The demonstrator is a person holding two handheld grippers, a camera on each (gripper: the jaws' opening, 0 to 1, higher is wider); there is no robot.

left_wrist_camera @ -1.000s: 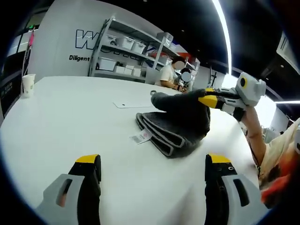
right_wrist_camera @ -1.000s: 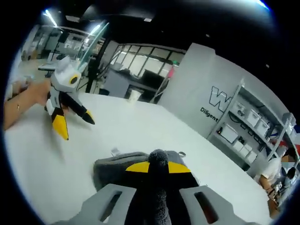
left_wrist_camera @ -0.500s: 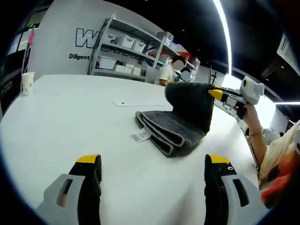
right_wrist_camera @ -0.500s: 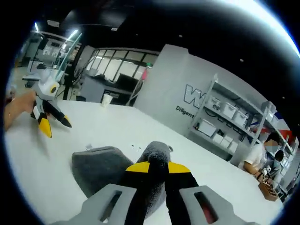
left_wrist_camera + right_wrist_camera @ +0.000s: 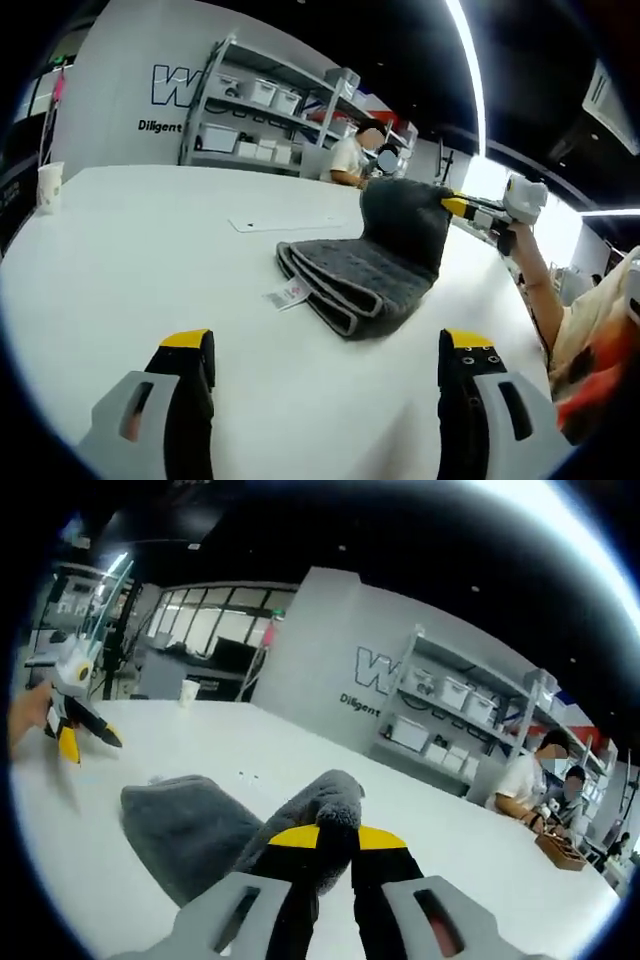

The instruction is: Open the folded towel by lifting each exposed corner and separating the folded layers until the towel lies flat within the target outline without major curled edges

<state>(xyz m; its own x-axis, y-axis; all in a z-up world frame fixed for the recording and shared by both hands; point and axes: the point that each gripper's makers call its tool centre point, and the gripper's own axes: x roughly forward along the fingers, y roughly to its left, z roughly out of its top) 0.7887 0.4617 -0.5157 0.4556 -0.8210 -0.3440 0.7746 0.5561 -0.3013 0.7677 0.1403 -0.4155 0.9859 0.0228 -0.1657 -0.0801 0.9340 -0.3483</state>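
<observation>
The grey towel [image 5: 370, 275] lies near the middle of the white table [image 5: 150, 250], still folded in layers at its near end, with its white label [image 5: 287, 294] at the near-left edge and one flap raised upright at the far side. My right gripper [image 5: 452, 206] has that flap's corner pinched between closed jaws, the pile bunched up between the yellow tips in the right gripper view. My left gripper [image 5: 325, 355] hovers short of the towel, jaws spread wide and holding nothing. The risk I see: nothing pins the stacked layers, so if I pull the flap further the whole bundle may drag across the table instead of unfolding (the surface looks slick). I also judge the pinch shallow; the corner could slip out and flop back. I cannot make out the target outline, only a faint flat sheet [image 5: 285, 222] beyond the towel.
</observation>
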